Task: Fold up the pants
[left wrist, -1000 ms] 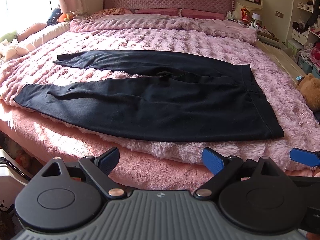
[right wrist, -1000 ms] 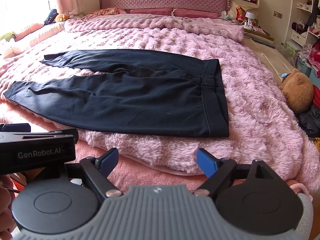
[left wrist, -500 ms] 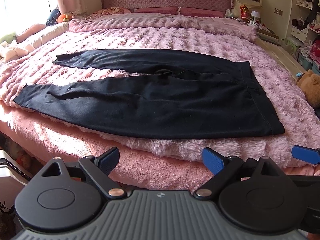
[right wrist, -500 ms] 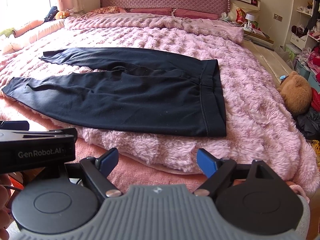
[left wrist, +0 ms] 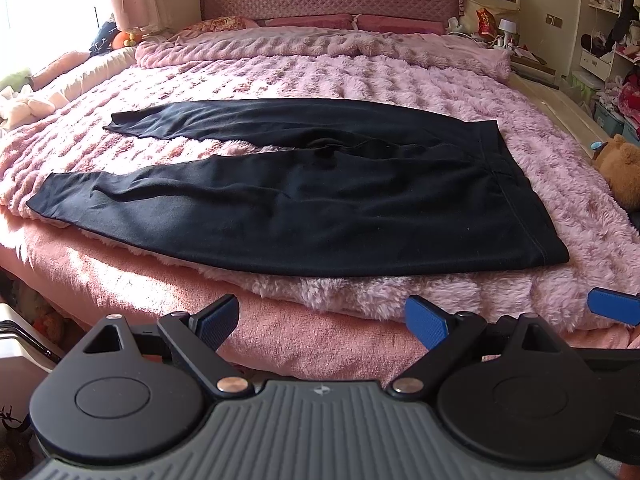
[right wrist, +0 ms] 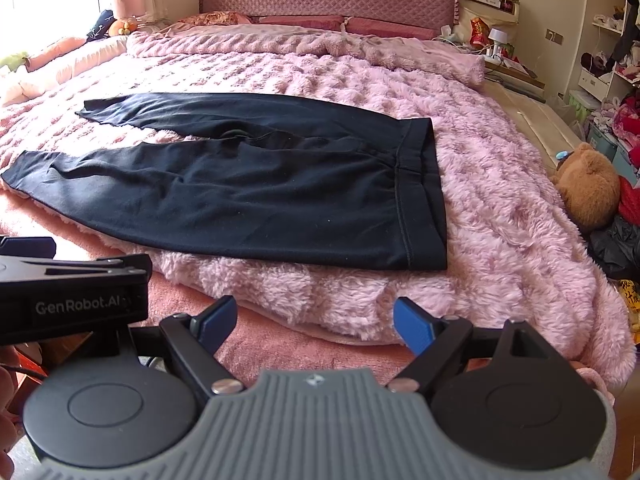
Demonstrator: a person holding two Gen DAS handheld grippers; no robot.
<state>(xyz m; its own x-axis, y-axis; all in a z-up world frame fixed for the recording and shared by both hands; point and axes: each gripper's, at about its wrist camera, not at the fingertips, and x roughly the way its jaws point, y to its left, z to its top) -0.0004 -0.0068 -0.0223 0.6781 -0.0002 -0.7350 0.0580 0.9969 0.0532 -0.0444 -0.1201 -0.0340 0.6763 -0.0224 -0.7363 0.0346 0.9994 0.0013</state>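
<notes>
Though the pants (left wrist: 304,196) lie flat and unfolded on the blanket (left wrist: 360,76), their black cloth swallows detail: the crotch folds are hard to read, and nothing shows of the underside. The waistband (left wrist: 516,184) points right, the two legs run left and spread apart, and the near leg's cuff (left wrist: 44,200) sits at the bed's left edge. In the right wrist view the same cuff (right wrist: 12,172) nearly reaches the frame's edge.

The pants lie ahead of and above both grippers, well apart from them, with a strip of fuzzy blanket and pink sheet (left wrist: 120,280) between. The left gripper (left wrist: 320,320) has its blue pads spread wide, holding nothing; the right gripper (right wrist: 312,320) is likewise spread and empty. In the left view only a blue pad tip (left wrist: 612,306) of the right gripper shows, cut off at the frame. A teddy bear (right wrist: 588,184) lies off the bed's right side, half hidden by the blanket.
</notes>
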